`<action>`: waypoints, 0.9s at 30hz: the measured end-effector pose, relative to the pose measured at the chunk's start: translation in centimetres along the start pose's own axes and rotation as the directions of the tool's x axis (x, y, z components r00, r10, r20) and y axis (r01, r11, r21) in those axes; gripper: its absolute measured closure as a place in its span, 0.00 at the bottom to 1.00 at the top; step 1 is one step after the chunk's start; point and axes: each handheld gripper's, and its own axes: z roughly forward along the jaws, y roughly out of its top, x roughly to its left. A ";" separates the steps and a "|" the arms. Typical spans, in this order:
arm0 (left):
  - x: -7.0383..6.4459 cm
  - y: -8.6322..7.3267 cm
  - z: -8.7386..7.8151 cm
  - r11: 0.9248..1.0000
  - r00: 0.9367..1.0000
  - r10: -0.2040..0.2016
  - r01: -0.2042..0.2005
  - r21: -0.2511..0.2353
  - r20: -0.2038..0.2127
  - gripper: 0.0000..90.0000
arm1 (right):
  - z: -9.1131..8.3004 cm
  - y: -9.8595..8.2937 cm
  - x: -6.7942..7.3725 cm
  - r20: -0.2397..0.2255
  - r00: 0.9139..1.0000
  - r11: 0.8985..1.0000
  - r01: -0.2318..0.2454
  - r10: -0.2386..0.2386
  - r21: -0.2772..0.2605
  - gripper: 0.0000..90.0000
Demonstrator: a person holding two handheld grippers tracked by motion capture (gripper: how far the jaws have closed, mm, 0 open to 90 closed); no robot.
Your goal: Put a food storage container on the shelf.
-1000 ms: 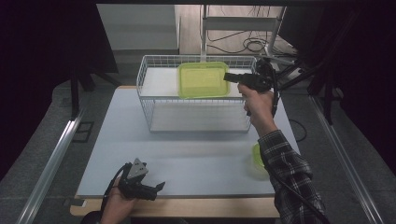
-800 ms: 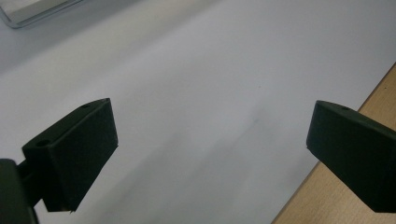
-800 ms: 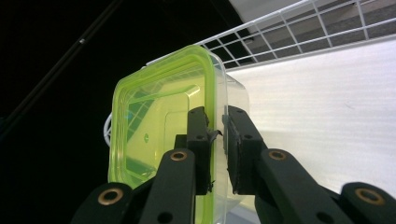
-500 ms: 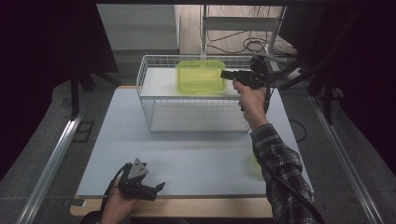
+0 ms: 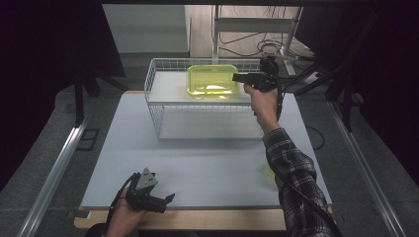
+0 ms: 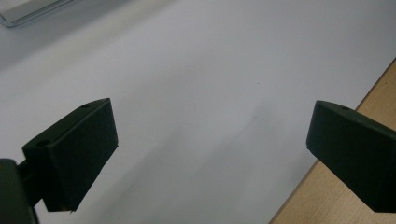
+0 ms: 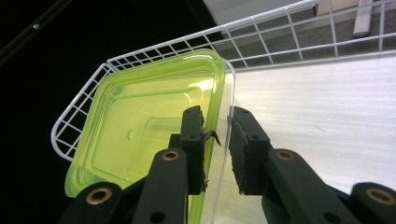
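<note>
A yellow-green translucent plastic container (image 5: 211, 80) hangs tilted inside the far part of a white wire basket (image 5: 152, 101). My right gripper (image 5: 237, 77) reaches in from the right and is shut on the container's right rim. In the right gripper view the container (image 7: 140, 135) has its open side turned to the camera, and its rim runs between the two black jaws of my right gripper (image 7: 217, 117). My left gripper (image 5: 167, 199) rests low at the table's near left edge. Its jaws stand wide apart over bare white table, as the left gripper view (image 6: 210, 154) shows, with nothing between them.
The white table (image 5: 207, 163) has a wooden front edge (image 6: 373, 88). A small yellow-green thing (image 5: 270, 173) lies at the near right, partly hidden by the plaid sleeve (image 5: 291, 168). Cables and a stand are behind the basket. Metal rails run along both sides.
My right gripper has carried the container a little to the left and farther into the basket. The left gripper has not moved.
</note>
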 end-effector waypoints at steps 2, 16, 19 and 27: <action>0.0 0.0 0.0 1.000 1.000 0.000 0.000 0.001 0.001 0.02 | 0.1 0.0 0.0 0.013 1.000 1.000 0.013 -0.013 -0.001 0.82; -0.1 0.0 0.2 1.000 1.000 0.006 -0.006 0.012 0.005 0.02 | 1.1 0.2 -0.6 0.025 0.999 0.999 0.034 -0.034 0.023 0.74; -0.1 0.0 0.2 1.000 1.000 0.007 -0.007 0.013 0.004 0.02 | 1.1 0.3 -0.4 0.046 0.998 0.998 0.052 -0.053 0.025 0.69; -0.2 0.0 0.3 1.000 1.000 0.009 -0.009 0.020 0.006 0.02 | 0.8 0.4 -0.2 0.058 0.996 0.997 0.070 -0.072 0.038 0.57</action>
